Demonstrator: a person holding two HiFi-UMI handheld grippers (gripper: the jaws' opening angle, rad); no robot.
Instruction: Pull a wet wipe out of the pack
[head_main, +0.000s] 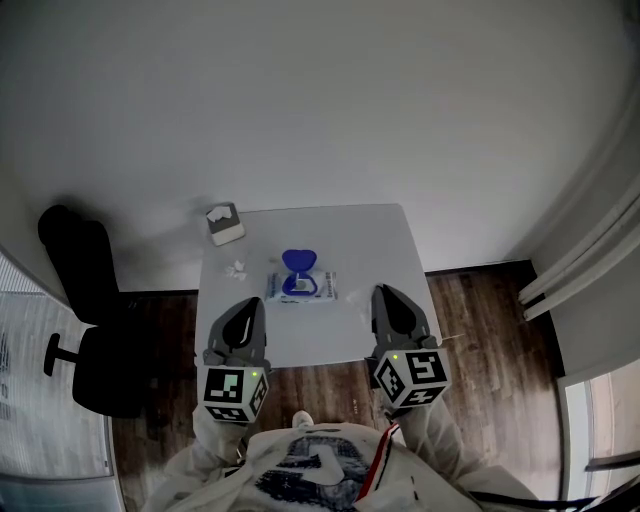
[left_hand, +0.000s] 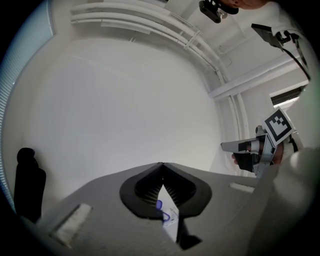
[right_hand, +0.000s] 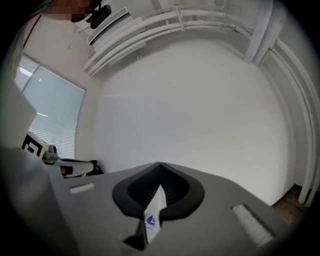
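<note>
Two sets of jaws are staying... no, sitting closed and empty: the left gripper (head_main: 255, 305) and right gripper (head_main: 383, 295) are hovering over the tabletop's (head_main: 370, 240) near edge, with the wet wipe pack (head_main: 300, 286) lying mid-tabletop just beyond and between them, blue lid standing open.

An office room — black swivel chair (head_main: 92, 345), white table (head_main: 372, 250), window blinds (right_hand: 50, 115).

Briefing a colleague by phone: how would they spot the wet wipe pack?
Find the white table by the wall. The wet wipe pack lies at its middle. Unlike the small box at the far left corner and the crumpled white scrap, it has an open blue lid.
</note>
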